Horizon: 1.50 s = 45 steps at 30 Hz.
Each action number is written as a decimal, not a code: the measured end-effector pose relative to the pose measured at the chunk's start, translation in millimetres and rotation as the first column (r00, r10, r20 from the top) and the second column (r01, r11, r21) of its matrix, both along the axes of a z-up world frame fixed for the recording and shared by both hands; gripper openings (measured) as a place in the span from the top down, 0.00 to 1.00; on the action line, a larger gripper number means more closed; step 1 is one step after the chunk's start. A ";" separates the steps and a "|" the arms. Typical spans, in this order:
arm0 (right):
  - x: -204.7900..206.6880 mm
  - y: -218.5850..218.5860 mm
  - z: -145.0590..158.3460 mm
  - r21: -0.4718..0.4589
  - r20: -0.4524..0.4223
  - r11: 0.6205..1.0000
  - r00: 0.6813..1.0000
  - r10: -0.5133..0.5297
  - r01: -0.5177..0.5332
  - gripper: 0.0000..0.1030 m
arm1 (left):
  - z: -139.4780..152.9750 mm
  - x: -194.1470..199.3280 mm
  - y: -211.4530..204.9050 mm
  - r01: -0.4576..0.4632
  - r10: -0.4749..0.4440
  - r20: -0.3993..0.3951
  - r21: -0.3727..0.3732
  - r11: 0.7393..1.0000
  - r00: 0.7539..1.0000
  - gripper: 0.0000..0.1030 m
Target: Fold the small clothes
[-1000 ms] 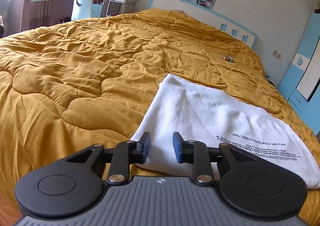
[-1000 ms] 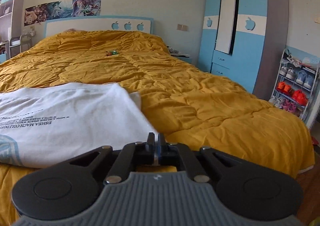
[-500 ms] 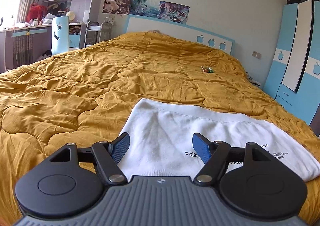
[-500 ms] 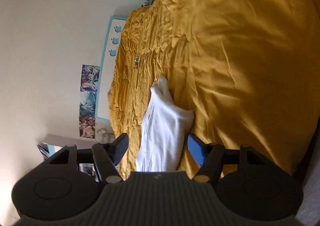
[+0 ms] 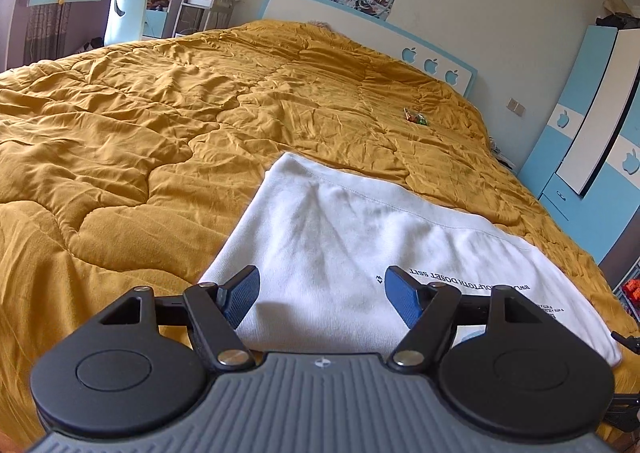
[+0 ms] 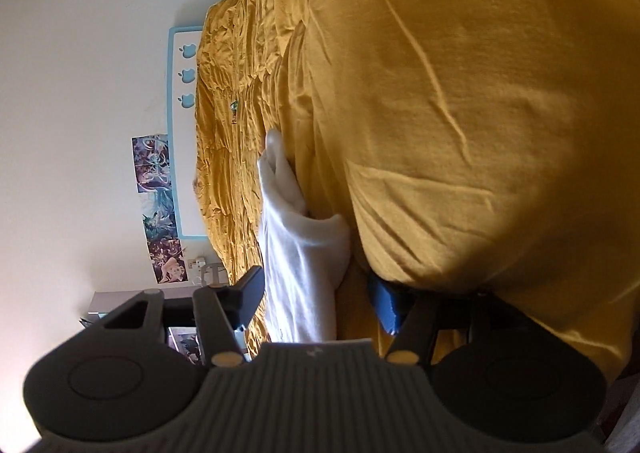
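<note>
A white folded garment [image 5: 360, 245] with black printed text lies flat on the mustard quilt [image 5: 140, 141] near the bed's front edge. My left gripper [image 5: 320, 295] is open above its near left part, jaws wide apart, holding nothing. The right wrist view is rolled on its side. There my right gripper [image 6: 316, 299] is open, its jaws standing either side of the garment's edge [image 6: 304, 253], the blue pad [image 6: 386, 303] pressed into the quilt [image 6: 460, 113].
A small green and red object [image 5: 416, 117] lies far up the bed. A headboard [image 5: 432, 61] stands behind it. A blue and white wardrobe [image 5: 580, 141] stands at the right, a desk and chair [image 5: 124, 5] at the far left.
Both grippers opened. The right gripper rolled onto its side and moved in low at the garment's edge. The left gripper stays over the garment, its view shifting slightly.
</note>
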State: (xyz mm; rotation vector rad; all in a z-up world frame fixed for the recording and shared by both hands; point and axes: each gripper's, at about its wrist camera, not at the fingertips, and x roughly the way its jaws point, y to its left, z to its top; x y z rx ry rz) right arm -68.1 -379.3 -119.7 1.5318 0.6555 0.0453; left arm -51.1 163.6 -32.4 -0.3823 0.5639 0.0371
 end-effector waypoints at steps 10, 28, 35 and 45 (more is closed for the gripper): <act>27.2 13.7 43.7 -0.231 0.117 0.963 0.979 0.169 -0.138 0.50 | -5.6 3.0 6.4 -0.013 0.011 -0.039 -0.041 0.999 0.999 0.19; 72.3 28.2 23.9 -0.216 -0.007 0.971 0.994 0.107 -0.106 0.68 | -2.1 0.9 -18.8 0.048 -0.046 -0.021 0.120 0.992 0.999 0.19; 107.9 48.4 61.0 -0.418 -0.037 0.893 0.985 0.167 -0.167 0.88 | 7.7 -8.2 -25.1 0.060 -0.064 0.022 0.165 0.985 0.998 0.20; 119.3 115.1 141.6 -0.788 0.025 0.595 0.956 0.292 -0.161 0.90 | 15.1 -18.1 -15.7 0.032 -0.045 0.072 0.178 0.984 0.996 0.20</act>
